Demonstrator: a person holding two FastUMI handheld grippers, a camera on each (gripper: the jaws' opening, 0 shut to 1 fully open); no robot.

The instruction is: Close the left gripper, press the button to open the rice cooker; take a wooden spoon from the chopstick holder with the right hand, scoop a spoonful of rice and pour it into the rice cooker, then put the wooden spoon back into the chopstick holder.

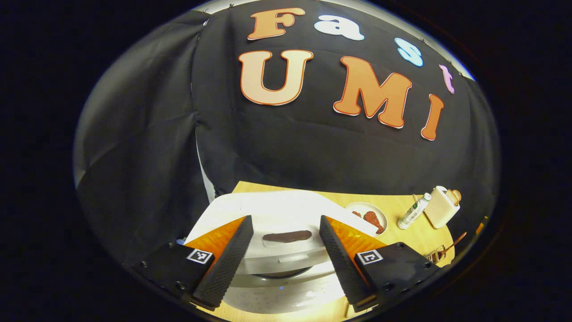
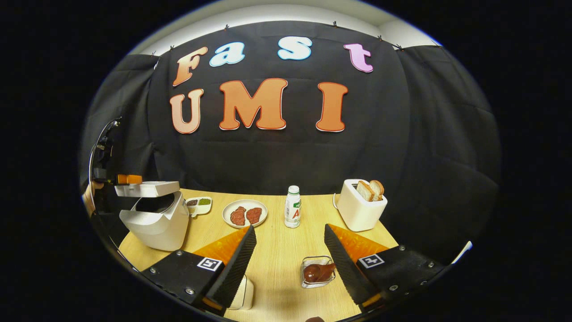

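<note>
The white rice cooker [image 1: 277, 268] lies right under my left gripper [image 1: 285, 221], which is open, its fingers spread over the raised lid [image 1: 286, 205]. In the right gripper view the rice cooker [image 2: 156, 223] stands at the table's left edge with its lid [image 2: 147, 188] lifted and the dark inside showing. The left gripper [image 2: 127, 179] hovers just above that lid. My right gripper [image 2: 289, 228] is open over the table with nothing between its fingers. Just ahead of it, by the right finger, a clear chopstick holder [image 2: 318, 271] holds the wooden spoon [image 2: 313, 272]. A white container [image 2: 243, 293] sits partly hidden under the left finger.
Behind stand a plate of meat [image 2: 245, 213], a small bottle [image 2: 292, 206], a white toaster with bread [image 2: 361, 203] and a small condiment dish [image 2: 199, 203]. The wooden table [image 2: 277, 259] ends near the black cloth wall.
</note>
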